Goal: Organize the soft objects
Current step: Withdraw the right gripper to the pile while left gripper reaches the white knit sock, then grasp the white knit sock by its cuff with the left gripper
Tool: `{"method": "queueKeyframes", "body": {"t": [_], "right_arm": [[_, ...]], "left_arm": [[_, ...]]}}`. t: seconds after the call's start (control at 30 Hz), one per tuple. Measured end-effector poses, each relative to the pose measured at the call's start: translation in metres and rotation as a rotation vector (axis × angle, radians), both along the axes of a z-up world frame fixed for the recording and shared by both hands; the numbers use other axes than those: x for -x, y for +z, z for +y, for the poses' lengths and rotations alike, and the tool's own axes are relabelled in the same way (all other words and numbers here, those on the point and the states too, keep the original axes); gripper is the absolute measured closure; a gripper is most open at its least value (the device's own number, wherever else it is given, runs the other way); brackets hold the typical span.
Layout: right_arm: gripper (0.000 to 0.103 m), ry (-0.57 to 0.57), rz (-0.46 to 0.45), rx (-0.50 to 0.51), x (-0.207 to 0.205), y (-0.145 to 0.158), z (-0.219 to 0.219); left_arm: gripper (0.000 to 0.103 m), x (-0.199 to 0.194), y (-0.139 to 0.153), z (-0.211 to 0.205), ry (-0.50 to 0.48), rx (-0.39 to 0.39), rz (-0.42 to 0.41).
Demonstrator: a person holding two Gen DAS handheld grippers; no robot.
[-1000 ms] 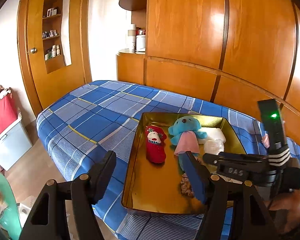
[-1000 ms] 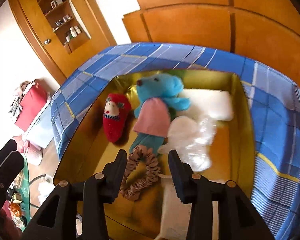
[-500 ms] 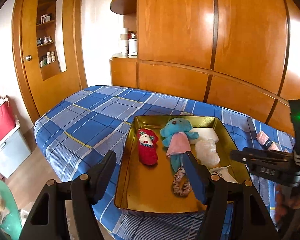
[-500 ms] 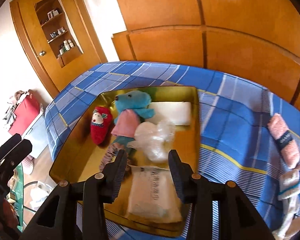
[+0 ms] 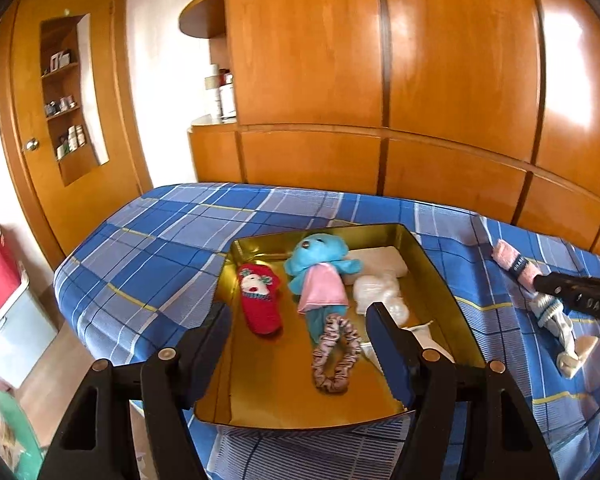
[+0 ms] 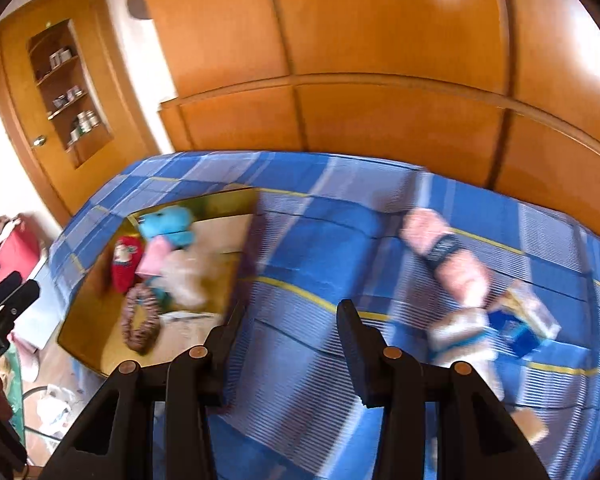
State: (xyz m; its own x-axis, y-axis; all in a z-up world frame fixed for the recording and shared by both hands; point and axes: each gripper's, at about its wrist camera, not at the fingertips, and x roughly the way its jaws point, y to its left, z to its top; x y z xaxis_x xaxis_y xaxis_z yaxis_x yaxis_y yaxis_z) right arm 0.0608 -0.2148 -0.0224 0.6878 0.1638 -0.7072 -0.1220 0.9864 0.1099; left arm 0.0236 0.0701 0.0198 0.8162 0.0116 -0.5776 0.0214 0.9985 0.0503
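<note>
Presently, at lower left of the right wrist view, the gold tray (image 6: 236, 280) is seen already filled; the right gripper (image 6: 290, 344), jaws partly parted and empty, is nearer the pink rolled towel (image 6: 444, 256) lying diagonally at right. The left gripper (image 5: 300, 336) is held wide, empty, over the tray.
</note>
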Motion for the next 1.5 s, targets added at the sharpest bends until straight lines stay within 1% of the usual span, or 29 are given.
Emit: {"method": "queueKeyframes", "body": {"t": [0.3,0.57,0.7,0.87,1.0,1.2,1.3,1.47,1.5], "right_arm": [[0.06,-0.186,-0.019,0.013,0.027,0.008,-0.086],[0.06,-0.338,-0.014,0.004,0.051,0.001,-0.15],[0.06,-0.418,-0.019,-0.021,0.06,-0.006,-0.175],[0.06,-0.533,-0.021,-0.096,0.07,-0.016,-0.206],[0.06,-0.587,-0.016,-0.122,0.073,-0.017,-0.219],[0.06,-0.627,-0.023,-0.159,0.078,-0.016,-0.229],[0.06,-0.63,-0.022,-0.179,0.078,-0.015,-0.231],[0.06,-0.618,-0.027,-0.187,0.077,-0.014,-0.229],[0.06,-0.616,-0.026,-0.189,0.077,-0.014,-0.229]], "left_arm": [[0.032,-0.004,0.0,-0.041,-0.103,-0.05,0.003],[0.032,-0.006,-0.003,-0.083,-0.207,-0.087,0.014],[0.032,-0.007,-0.006,-0.102,-0.253,-0.104,0.024],[0.032,-0.011,-0.014,-0.127,-0.309,-0.118,0.057],[0.032,-0.018,-0.026,-0.153,-0.385,-0.098,0.12],[0.032,-0.029,-0.047,-0.195,-0.485,-0.062,0.225],[0.032,-0.035,-0.056,-0.22,-0.523,-0.021,0.295],[0.032,-0.045,-0.063,-0.262,-0.565,0.02,0.336],[0.03,-0.048,-0.064,-0.27,-0.57,0.037,0.353]]}}
